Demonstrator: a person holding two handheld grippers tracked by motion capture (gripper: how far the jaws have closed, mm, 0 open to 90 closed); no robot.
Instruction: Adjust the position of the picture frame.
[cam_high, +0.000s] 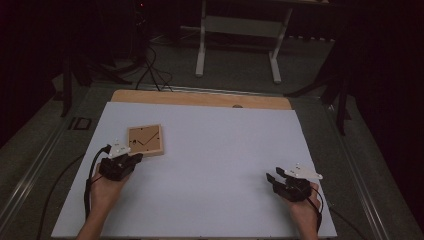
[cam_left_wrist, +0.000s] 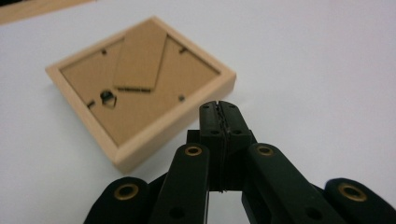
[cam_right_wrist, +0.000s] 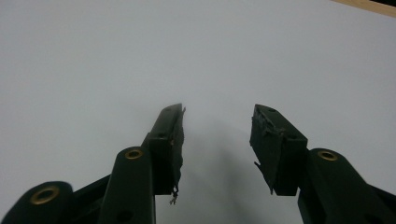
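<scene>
A small wooden picture frame (cam_high: 145, 140) lies back side up on the white table sheet (cam_high: 210, 150), left of centre. In the left gripper view the picture frame (cam_left_wrist: 140, 88) shows its brown backing board, a folded stand flap and small clips. My left gripper (cam_high: 134, 158) is shut with nothing between its jaws, just short of the frame's near edge; its tip (cam_left_wrist: 219, 108) hovers beside the frame's right corner. My right gripper (cam_high: 272, 176) rests near the table's right front, open, with bare sheet between its fingertips (cam_right_wrist: 217, 112).
A strip of bare wood (cam_high: 200, 98) runs along the table's far edge. Beyond it stand a white table frame (cam_high: 240, 45), dark stands and cables (cam_high: 150, 70) on the floor. A metal rail (cam_high: 30, 170) borders the table's left side.
</scene>
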